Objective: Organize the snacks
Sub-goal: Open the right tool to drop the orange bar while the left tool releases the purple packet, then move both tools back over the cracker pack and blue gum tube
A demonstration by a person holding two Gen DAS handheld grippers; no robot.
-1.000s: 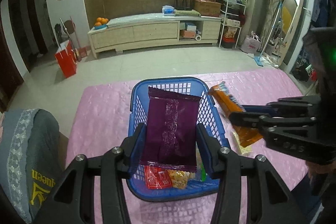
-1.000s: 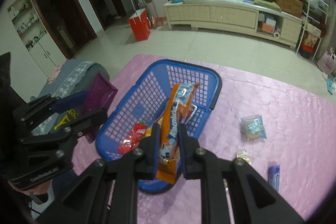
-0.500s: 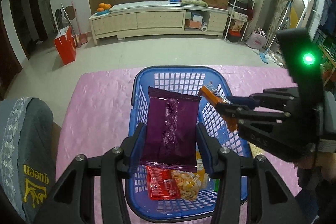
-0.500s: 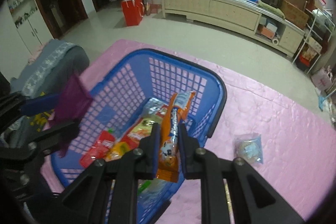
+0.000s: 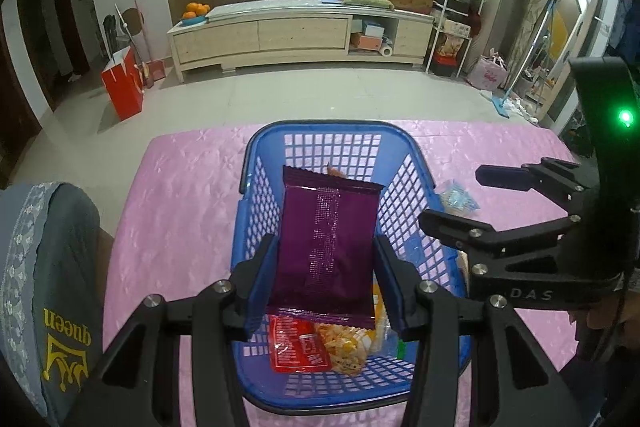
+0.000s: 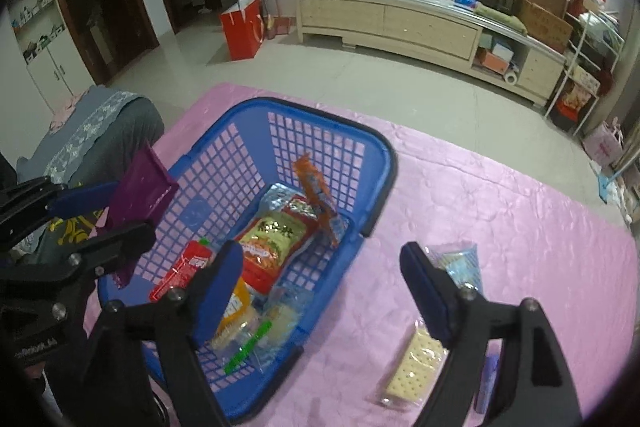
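On a pink cloth (image 5: 180,211) sits a blue basket (image 5: 256,187) with mesh walls, seen from 2 wrist cameras.

Left wrist view: the left gripper (image 5: 325,279) hangs over the basket, its blue pads pressed on both long edges of a purple packet (image 5: 326,247), held flat and lengthwise above the basket. Under the packet lie a red packet (image 5: 298,347) and a yellow-orange snack bag (image 5: 342,345) on the basket floor. Only an orange tip shows behind the purple packet's far edge. The right gripper (image 5: 456,195) enters from the right, beside the basket's right wall, a green light glowing on its body. A clear blue-tinted bag (image 5: 458,197) lies on the cloth just past it.

Right wrist view: the right gripper (image 6: 320,291) has its jaws opening, wide apart, with nothing between the pads; 1 finger is over the basket, the other over the cloth. This view shows what the other hides: an orange stick pack (image 6: 318,199) leaning tilted inside the basket against its far right wall, a red-and-gold bag (image 6: 276,239) in the middle, the red packet (image 6: 182,269), and clear wrappers near the basket's near corner. On the cloth outside, a cracker pack (image 6: 414,371) lies near the right finger, the clear blue-tinted bag (image 6: 460,259) just behind that finger, and a small blue tube (image 6: 486,377) partly hidden. The left gripper (image 6: 102,215) and purple packet (image 6: 138,193) appear at the left, over the basket's left rim.
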